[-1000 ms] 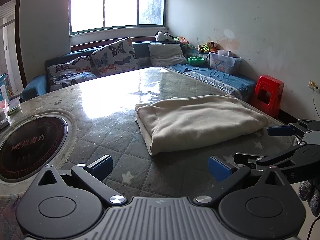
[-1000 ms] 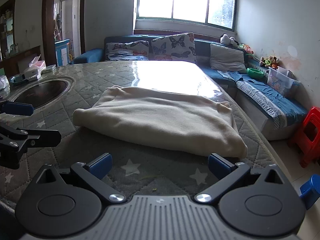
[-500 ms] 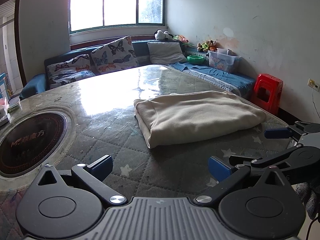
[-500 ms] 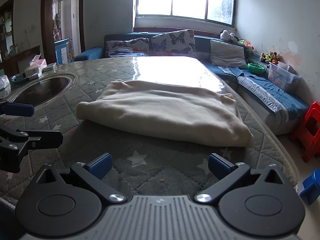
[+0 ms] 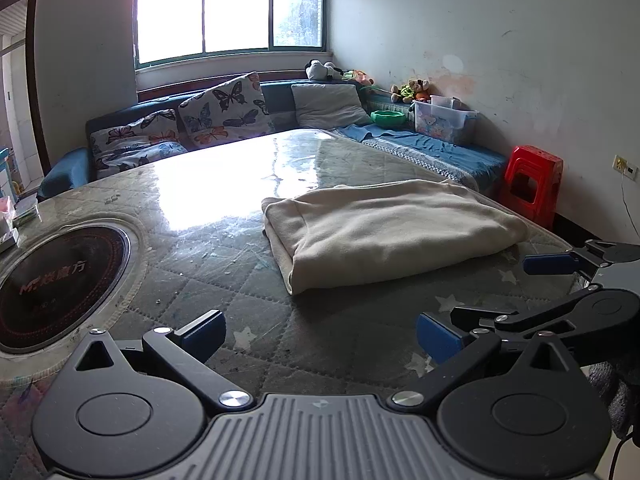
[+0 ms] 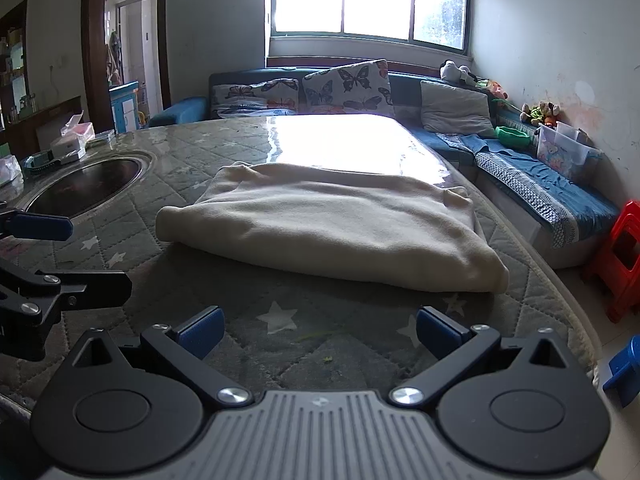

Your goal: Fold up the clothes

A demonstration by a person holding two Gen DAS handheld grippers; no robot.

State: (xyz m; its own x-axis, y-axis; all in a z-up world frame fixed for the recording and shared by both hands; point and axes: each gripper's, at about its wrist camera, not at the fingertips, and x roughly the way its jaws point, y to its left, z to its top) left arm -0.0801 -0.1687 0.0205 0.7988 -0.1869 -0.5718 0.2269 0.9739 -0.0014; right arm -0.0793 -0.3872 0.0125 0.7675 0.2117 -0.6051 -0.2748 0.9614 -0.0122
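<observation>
cream cloth (image 5: pixel 384 232), folded into a thick rectangle, lies flat on the quilted star-print table cover (image 5: pixel 248 304) in the left wrist view, toward the table's far right part, well ahead of the tongs. the left gripper (image 5: pixel 320 330) hangs low over the near edge with its blue-padded fingers spread wide and nothing between them. off to the left a dark round cooktop (image 5: pixel 60 280) is sunk into the table. the right gripper (image 5: pixel 496 296) shows at the right edge, side on, its blue pads apart, and a bit of grey knit glove (image 5: pixel 612 396) peeks from behind it. past the table a blue sofa (image 5: pixel 440 148) runs along the wall with butterfly cushions (image 5: pixel 224 110), a green bowl (image 5: pixel 387 118), a clear plastic bin (image 5: pixel 444 122) and soft toys; a red stool (image 5: pixel 532 182) stands by the wall.

from the right wrist view the cream cloth (image 6: pixel 332 224) sits straight ahead, its rounded folded edge facing the tongs, apart from them by a strip of bare cover. the right gripper (image 6: pixel 320 330) has its fingers wide and empty above the table cover (image 6: pixel 280 316). the left gripper (image 6: pixel 40 256) reaches in from the left edge, also parted, clear of the cloth. the cooktop (image 6: pixel 86 186) lies beyond it, with small boxes (image 6: pixel 72 142) at the table's far left. the red stool (image 6: pixel 620 256) and a blue plastic piece (image 6: pixel 626 364) sit on the floor to the right.
</observation>
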